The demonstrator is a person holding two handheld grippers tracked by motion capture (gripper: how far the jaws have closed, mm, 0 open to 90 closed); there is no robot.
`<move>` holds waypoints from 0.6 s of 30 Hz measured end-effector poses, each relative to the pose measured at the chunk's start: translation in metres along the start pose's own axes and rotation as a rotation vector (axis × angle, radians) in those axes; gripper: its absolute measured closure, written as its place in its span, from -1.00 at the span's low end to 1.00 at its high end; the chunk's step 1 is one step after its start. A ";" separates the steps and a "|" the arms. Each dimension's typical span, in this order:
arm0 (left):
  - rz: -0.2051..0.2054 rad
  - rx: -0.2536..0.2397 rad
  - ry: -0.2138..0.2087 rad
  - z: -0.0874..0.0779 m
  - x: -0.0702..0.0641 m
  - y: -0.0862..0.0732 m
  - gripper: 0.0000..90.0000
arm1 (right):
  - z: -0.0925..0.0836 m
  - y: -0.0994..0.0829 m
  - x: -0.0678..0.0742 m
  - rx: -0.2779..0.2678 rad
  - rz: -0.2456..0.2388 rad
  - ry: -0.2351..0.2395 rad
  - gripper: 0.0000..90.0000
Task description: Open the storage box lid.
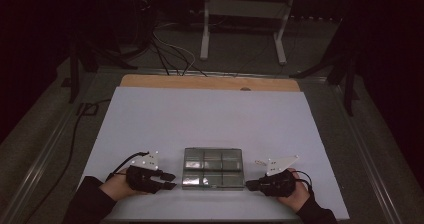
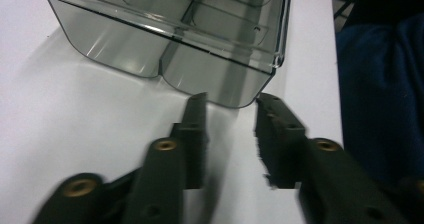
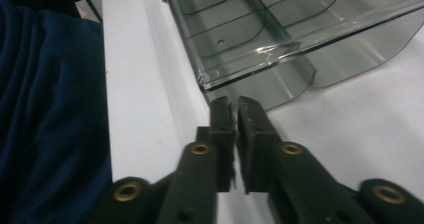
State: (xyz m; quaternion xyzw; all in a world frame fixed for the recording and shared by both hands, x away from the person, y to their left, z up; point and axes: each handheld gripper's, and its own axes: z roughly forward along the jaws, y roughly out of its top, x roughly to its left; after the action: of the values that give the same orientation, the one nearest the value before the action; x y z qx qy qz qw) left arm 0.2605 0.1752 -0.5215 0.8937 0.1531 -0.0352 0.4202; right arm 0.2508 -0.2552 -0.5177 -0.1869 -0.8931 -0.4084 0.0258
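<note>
- Nearest the high camera we see our two forearms in dark sleeves, each hand holding a gripper low on the white surface (image 1: 210,114).
- Our left gripper (image 1: 169,181) lies just left of the clear tray (image 1: 213,167). In the left gripper view its fingers (image 2: 196,134) stand a little apart with bare surface between them, tips just short of the tray's (image 2: 170,39) rounded corner; they grasp nothing.
- Our right gripper (image 1: 250,185) lies just right of the tray's near corner. In the right gripper view its fingers (image 3: 222,129) are clenched almost together, with nothing between them, tips right at the tray's (image 3: 280,39) corner; we cannot tell whether they touch it.
- The tray sits near the front edge of the surface, between the two grippers; it is smoky-clear plastic split into compartments.
- A blue cloth (image 3: 50,114) shows beside the surface edge in both gripper views.
</note>
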 end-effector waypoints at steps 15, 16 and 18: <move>-0.017 0.057 -0.029 0.016 0.002 0.006 1.00 | 0.003 0.001 0.000 0.026 0.021 0.020 0.99; -0.017 0.057 -0.029 0.016 0.002 0.006 1.00 | 0.003 0.002 0.000 0.025 0.022 0.023 0.99; -0.007 0.048 -0.028 0.016 0.001 0.006 1.00 | 0.003 0.002 0.000 0.023 0.024 0.024 0.99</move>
State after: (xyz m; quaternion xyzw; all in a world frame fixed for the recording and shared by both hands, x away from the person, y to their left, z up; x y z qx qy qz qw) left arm 0.2646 0.1599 -0.5275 0.9024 0.1495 -0.0528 0.4007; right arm 0.2520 -0.2522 -0.5180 -0.1923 -0.8950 -0.4002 0.0437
